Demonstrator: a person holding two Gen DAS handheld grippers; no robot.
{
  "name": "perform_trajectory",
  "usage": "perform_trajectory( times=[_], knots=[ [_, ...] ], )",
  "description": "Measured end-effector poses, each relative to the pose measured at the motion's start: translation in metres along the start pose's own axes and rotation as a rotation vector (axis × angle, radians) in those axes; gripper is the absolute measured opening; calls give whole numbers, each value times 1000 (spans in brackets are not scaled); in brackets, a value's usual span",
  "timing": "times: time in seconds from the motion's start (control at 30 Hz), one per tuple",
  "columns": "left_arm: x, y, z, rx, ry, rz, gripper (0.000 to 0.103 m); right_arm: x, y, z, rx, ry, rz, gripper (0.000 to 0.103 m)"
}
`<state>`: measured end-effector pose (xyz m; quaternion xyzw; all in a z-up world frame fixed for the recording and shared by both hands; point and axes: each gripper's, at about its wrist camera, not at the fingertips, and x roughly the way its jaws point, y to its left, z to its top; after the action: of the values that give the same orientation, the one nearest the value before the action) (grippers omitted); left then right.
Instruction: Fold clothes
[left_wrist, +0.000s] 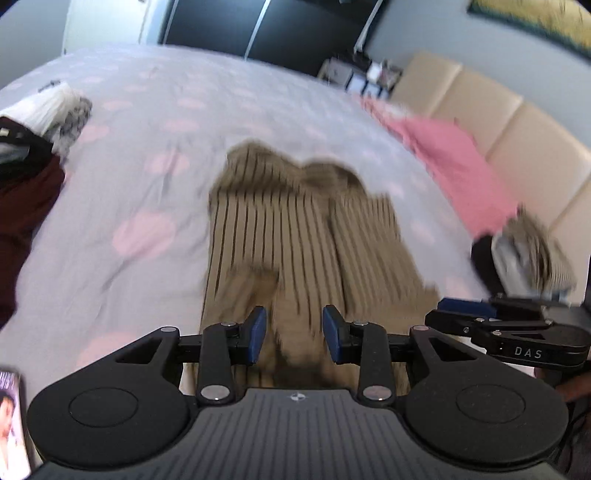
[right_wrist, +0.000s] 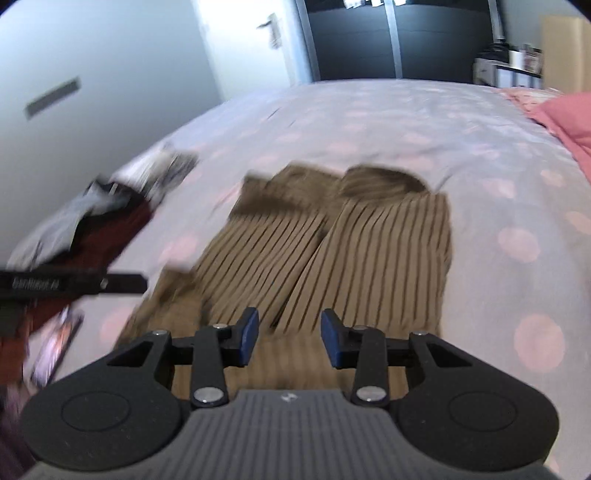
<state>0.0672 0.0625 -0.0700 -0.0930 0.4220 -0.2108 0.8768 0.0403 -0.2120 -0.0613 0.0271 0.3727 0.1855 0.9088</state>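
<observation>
Tan striped knit garment w/ dark thin lines (left_wrist: 295, 229) lying on bed, roughly mid-sheet, spread in two side-by-side folded panels w/ a crease between; top edges bunched and darker. Same garment seen from right wrist cam (right_wrist: 332, 251), near edge running under the gripper body.

Left gripper (left_wrist: 294, 334): blue-padded fingers (left_wrist: 257, 334) apart, hovering over near part of garment; cloth visible through the gap but pads not pressing on it. Nothing held. Jaws partly open.

Right gripper (right_wrist: 289, 338): blue pads (right_wrist: 248, 334) apart too, gap showing tan cloth beneath, no pinch visible. Jaws partly open, empty. Frames blurred, so contact w/ fabric below hard to judge.

Bedsheet, pale lilac w/ large pink dots (left_wrist: 147, 155), under everything. Pile of other clothes at left edge of left wrist view: dark maroon fabric (left_wrist: 26, 206) w/ white ribbed and black-white patterned pieces on top. Pink cloth (left_wrist: 454, 166) far right, near cream padded headboard (left_wrist: 517, 125). Phone-like screen (left_wrist: 11, 421) at bottom-left corner of the left view. Right gripper's black arm also visible at right edge, marked DAS (left_wrist: 528, 352).
</observation>
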Motion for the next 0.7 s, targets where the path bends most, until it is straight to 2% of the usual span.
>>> perform_trajectory(
  times=[0.2,0.3,0.4,0.53,0.6,0.63,0.7],
  knots=[
    [18,-18,-50,37,165,-9,30,7,22,-39,-43,150,89,42],
    [30,-26,-65,65,207,-6,30,21,32,-56,-78,244,104,42],
    [39,-29,-70,75,219,11,30,29,40,-68,-125,263,53,42],
    [43,-30,-71,86,206,19,30,33,45,-69,-174,262,31,41],
    [45,-29,-69,74,196,15,30,34,46,-65,-185,266,27,38],
    [45,-28,-67,66,189,12,30,35,44,-63,-178,268,25,36],
    [47,-27,-63,49,175,3,30,37,40,-59,-155,267,8,21]
  ],
)
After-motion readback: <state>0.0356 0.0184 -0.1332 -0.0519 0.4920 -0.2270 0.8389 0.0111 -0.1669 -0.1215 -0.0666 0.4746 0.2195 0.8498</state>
